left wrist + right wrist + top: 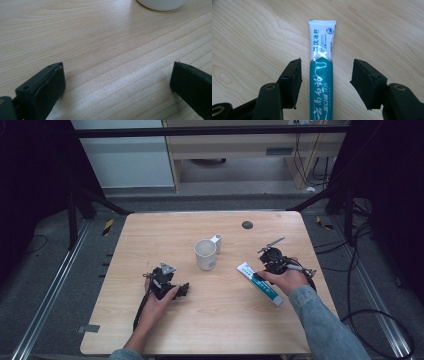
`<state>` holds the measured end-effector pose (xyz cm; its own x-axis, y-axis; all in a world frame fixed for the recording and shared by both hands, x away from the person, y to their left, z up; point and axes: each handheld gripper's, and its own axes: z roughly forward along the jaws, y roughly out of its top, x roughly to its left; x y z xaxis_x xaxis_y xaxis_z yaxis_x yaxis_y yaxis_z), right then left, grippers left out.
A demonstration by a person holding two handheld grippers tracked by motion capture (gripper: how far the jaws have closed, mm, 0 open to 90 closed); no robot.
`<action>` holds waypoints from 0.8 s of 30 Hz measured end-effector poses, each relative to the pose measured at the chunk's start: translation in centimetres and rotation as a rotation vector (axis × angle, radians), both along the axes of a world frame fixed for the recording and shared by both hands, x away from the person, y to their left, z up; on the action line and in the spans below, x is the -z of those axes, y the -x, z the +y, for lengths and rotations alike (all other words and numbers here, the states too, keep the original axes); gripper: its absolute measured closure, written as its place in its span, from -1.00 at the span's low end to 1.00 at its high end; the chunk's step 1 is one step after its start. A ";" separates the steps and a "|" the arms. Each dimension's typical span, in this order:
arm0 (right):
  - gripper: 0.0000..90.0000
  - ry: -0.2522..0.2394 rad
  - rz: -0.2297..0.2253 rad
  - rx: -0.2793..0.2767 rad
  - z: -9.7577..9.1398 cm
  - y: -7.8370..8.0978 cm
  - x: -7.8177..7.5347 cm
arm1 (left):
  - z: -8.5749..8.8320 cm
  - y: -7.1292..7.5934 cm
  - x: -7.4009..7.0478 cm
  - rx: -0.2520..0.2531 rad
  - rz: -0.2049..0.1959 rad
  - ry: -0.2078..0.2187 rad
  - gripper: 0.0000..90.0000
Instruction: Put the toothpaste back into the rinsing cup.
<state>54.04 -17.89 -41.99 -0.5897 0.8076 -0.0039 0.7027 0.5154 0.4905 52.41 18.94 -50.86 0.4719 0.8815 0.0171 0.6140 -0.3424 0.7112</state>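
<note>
While R tongs (325,82) straddle toothpaste tube (321,65), gaps both sides, open tabletop (249,37) around.

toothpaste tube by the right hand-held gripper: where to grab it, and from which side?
Grip the toothpaste tube across its narrow width at the teal mid-body, coming straight down from above. It lies flat on the table, long and slim. The right hand-held gripper already straddles it there, pads not yet touching. Avoid the flat crimped white end: probably too thin to pinch.

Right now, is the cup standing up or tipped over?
Standing up. The cup sits on its base on the table, its round open mouth facing up and its handle sticking out to the side.
</note>
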 end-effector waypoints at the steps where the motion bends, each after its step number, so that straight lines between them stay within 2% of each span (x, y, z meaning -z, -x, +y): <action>1: -0.03 -0.002 0.011 0.002 0.1 -0.1 0.1 | 0.0 0.0 0.0 -0.001 0.000 0.000 -1.00; 9: 0.11 0.019 0.060 0.017 -0.5 -1.0 1.3 | -0.1 -0.1 0.0 -0.004 -0.001 0.000 -1.00; 12: 0.11 0.010 0.076 0.034 -0.7 -1.2 1.9 | -0.1 -0.1 0.0 -0.004 -0.002 0.002 -1.00; 16: 0.14 -0.010 0.095 0.020 0.1 -1.5 2.2 | 0.0 -0.1 0.0 -0.003 -0.001 0.000 -1.00; 19: 0.08 0.006 0.109 0.019 1.2 -2.0 2.5 | 0.0 -0.1 0.0 -0.001 -0.001 -0.003 -1.00; 24: 0.04 0.028 0.135 0.031 1.7 -2.6 3.4 | 0.0 -0.1 0.0 0.000 0.000 -0.002 -1.00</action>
<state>56.67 -16.16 -45.36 -0.5610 0.8263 0.0508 0.7771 0.5044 0.3765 52.47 18.92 -50.85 0.4716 0.8816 0.0189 0.6138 -0.3435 0.7108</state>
